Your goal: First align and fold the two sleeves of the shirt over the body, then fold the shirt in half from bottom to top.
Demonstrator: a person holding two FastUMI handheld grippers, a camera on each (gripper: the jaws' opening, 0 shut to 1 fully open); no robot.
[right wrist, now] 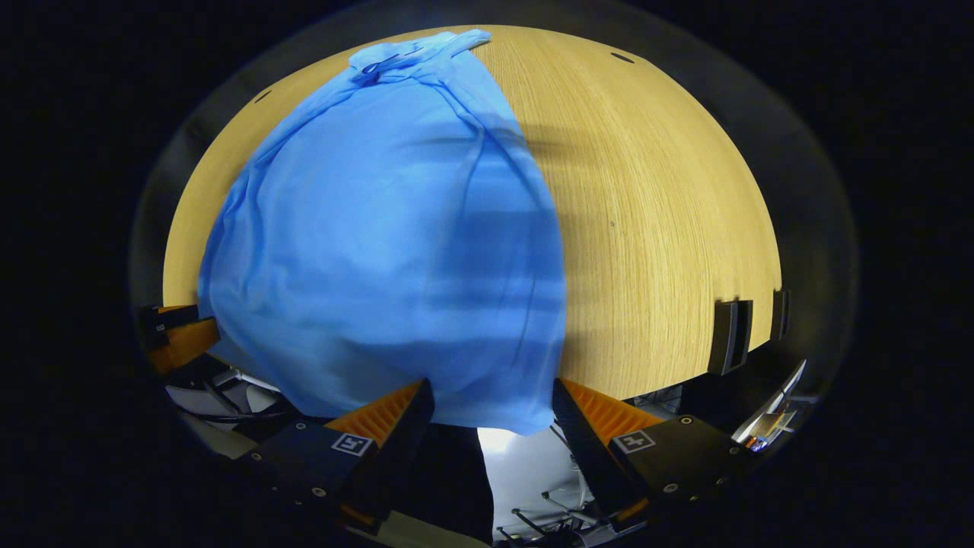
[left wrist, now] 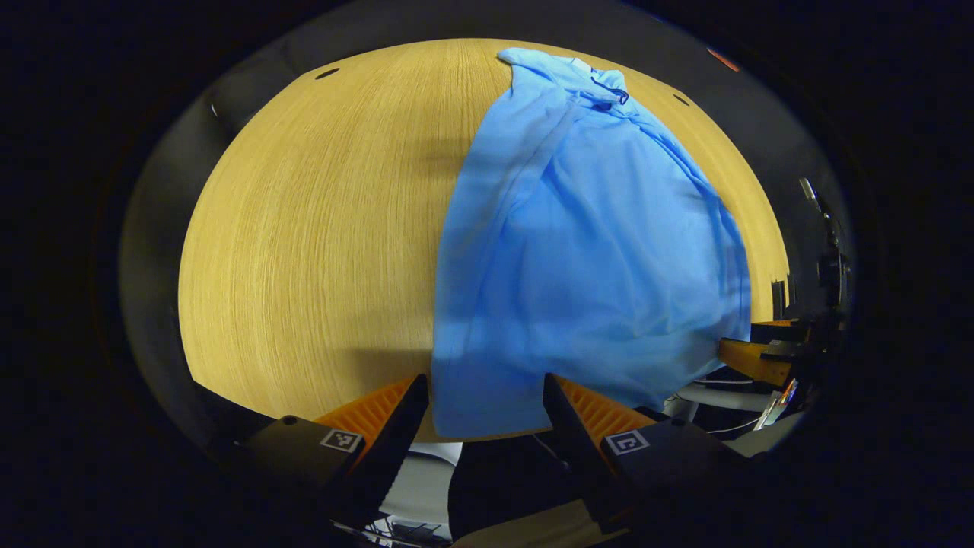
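Observation:
A light blue shirt (left wrist: 586, 259) lies lengthwise on the wooden table (left wrist: 304, 243), collar (left wrist: 601, 80) at the far end and both sleeves folded in over the body. Its bottom hem reaches the table's near edge. In the left gripper view my left gripper (left wrist: 485, 388) stands open, straddling the hem's left corner without pressing on it. In the right gripper view the same shirt (right wrist: 388, 251) stretches away, and my right gripper (right wrist: 493, 390) is open around the hem's right corner, which hangs slightly past the edge. Each view shows the other gripper (left wrist: 753, 358) (right wrist: 179, 335) off to the side.
Bare wood lies left of the shirt in the left gripper view and right of it (right wrist: 654, 228) in the right gripper view. Two dark clamp-like blocks (right wrist: 732, 335) sit on the table's right edge. Small holes (left wrist: 327, 73) mark the far corners. Cables and frame parts lie below the near edge.

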